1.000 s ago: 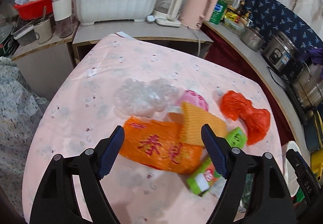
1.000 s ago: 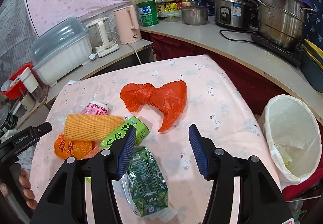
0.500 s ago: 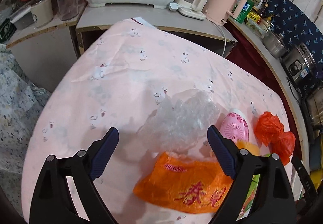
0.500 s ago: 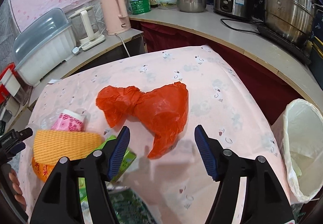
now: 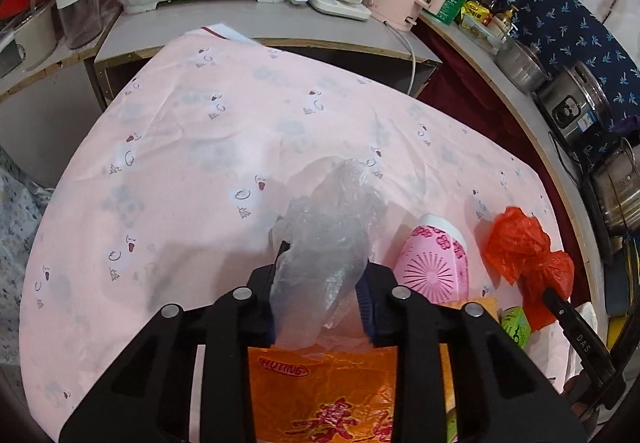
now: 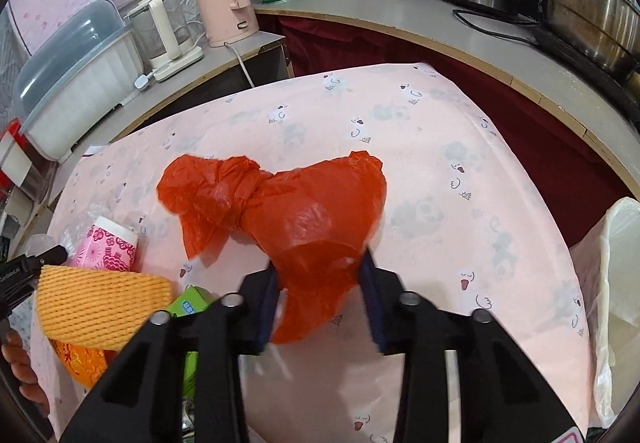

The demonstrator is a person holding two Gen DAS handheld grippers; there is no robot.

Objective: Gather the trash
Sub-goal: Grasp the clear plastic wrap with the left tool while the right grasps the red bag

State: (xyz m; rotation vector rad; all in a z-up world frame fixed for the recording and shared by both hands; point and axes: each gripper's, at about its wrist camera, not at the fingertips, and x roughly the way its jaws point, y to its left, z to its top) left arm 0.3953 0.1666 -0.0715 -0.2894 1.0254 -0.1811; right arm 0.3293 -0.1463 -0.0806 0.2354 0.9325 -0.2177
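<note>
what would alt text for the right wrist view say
The right gripper is closed on the lower end of a knotted red bag lying on a pink tablecloth. To its left lie a pink cup, a yellow foam net and a green box; a white-lined bin stands at the right edge.

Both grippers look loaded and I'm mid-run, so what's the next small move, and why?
Probably carry the right gripper rightward toward the white-lined bin and release there: it is closed on the red plastic bag, and the bin stands open at the table's right edge. The left gripper, pinching the clear plastic wrap, can follow.
</note>
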